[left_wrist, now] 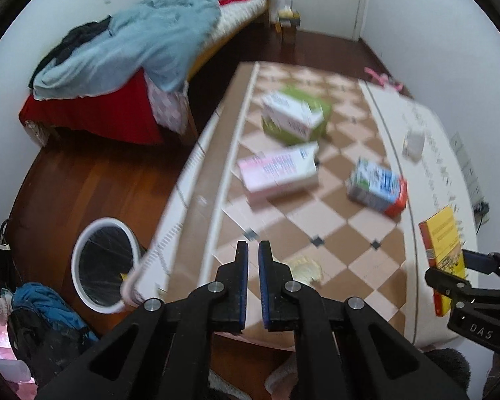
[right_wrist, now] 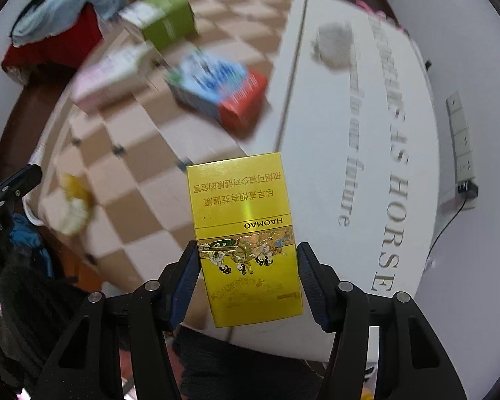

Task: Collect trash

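Note:
My right gripper [right_wrist: 248, 260] is shut on a yellow HAOMAO cigarette box [right_wrist: 243, 220] and holds it above the table; the box also shows in the left wrist view [left_wrist: 445, 250]. My left gripper [left_wrist: 253, 253] is nearly closed and empty, above the table's near edge. On the checkered tablecloth [left_wrist: 333, 220] lie a green and white carton [left_wrist: 295, 115], a pink carton [left_wrist: 278, 173], a blue and red carton [left_wrist: 378, 186], a crumpled white tissue [left_wrist: 413, 141] and a yellowish crumpled wrapper [left_wrist: 305, 266]. A white-rimmed trash bin [left_wrist: 105, 265] stands on the floor to the left of the table.
A bed with a light blue blanket [left_wrist: 143, 40] and red sheet is at far left. Bags and a blue cloth [left_wrist: 46, 310] lie on the wooden floor near the bin. A power strip [right_wrist: 460, 140] hangs on the right wall.

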The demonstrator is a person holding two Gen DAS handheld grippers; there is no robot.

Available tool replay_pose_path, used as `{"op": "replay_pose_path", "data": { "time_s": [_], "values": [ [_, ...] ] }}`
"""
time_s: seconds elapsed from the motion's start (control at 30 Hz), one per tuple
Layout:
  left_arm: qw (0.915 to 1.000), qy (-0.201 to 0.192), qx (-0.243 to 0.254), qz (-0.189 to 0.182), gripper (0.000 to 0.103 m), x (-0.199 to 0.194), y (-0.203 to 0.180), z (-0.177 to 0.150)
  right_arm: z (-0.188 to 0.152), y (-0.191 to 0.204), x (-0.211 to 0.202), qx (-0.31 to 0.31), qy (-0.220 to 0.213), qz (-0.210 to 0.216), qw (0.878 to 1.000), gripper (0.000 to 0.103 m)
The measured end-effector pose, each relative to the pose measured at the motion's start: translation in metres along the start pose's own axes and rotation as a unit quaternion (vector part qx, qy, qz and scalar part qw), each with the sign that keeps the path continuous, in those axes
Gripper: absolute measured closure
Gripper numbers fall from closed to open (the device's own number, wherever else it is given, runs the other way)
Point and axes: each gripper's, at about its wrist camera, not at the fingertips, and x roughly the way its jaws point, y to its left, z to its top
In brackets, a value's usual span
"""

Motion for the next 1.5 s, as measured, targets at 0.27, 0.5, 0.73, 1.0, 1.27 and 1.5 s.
{"op": "replay_pose_path", "data": {
  "time_s": [0.27,0.5,0.73,1.0,1.27,1.5],
  "values": [
    [0.9972,-0.058,-0.047,-0.005,0.099,-0.059,0.075,0.022,0.033,0.048,-0.062,-0.02,-0.069,0.036,0.997,0.043],
    [0.9929,-0.043,-0.103,-0.04,0.099,-0.056,0.136,0.02,0.051,0.125,-0.094,-0.056,-0.107,0.064,0.991,0.043],
    [0.9848,0.072,-0.094,-0.127,0.091,0.021,0.1,-0.011,0.051,0.12,-0.054,-0.018,-0.078,0.048,0.996,0.043],
    [0.9719,0.159,-0.061,-0.163,0.048,0.092,0.019,-0.038,0.011,0.023,0.01,0.093,-0.015,-0.002,0.996,0.043],
    [0.988,0.14,0.02,-0.063,0.055,0.106,-0.035,-0.044,-0.009,-0.039,0.031,0.149,0.002,-0.021,0.989,0.043],
    [0.9909,0.12,0.052,-0.031,0.076,0.098,-0.044,-0.047,-0.015,-0.044,0.041,0.151,0.004,-0.022,0.988,0.043]
  ]
}}
